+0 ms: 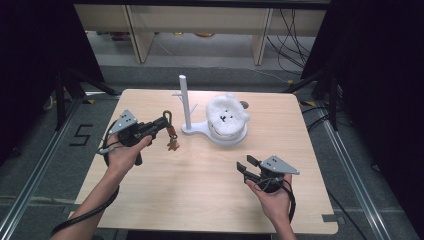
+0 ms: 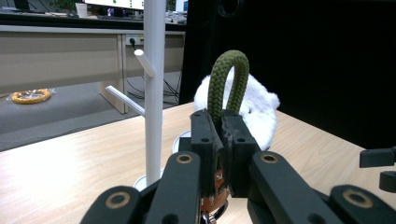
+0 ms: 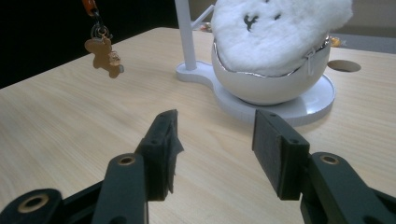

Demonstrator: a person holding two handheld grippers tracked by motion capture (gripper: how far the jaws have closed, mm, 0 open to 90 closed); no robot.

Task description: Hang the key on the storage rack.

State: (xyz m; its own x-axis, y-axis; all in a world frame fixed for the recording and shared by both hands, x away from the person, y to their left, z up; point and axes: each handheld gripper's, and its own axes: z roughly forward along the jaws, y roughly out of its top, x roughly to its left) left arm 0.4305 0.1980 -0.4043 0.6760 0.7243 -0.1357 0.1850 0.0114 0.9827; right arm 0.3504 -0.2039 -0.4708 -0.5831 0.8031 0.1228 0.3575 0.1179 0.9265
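Note:
My left gripper (image 1: 163,121) is shut on a keychain: its olive green cord loop (image 2: 227,80) stands up from between the jaws, and a small brown gingerbread charm (image 1: 173,145) hangs below, above the table. The charm (image 3: 104,56) dangles at the upper left of the right gripper view. A white stand with a tall post (image 1: 185,101) and side pegs (image 2: 125,99) rises just right of the left gripper. A white fluffy plush (image 1: 226,115) sits in the stand's bowl (image 3: 271,91). My right gripper (image 1: 243,169) stands open near the table's front right, nothing between its fingers.
The light wooden table (image 1: 200,200) has open room in the middle and front. Black curtains flank both sides. Beyond the far edge are desk legs, cables on the floor and a yellow ring-shaped object (image 2: 31,96).

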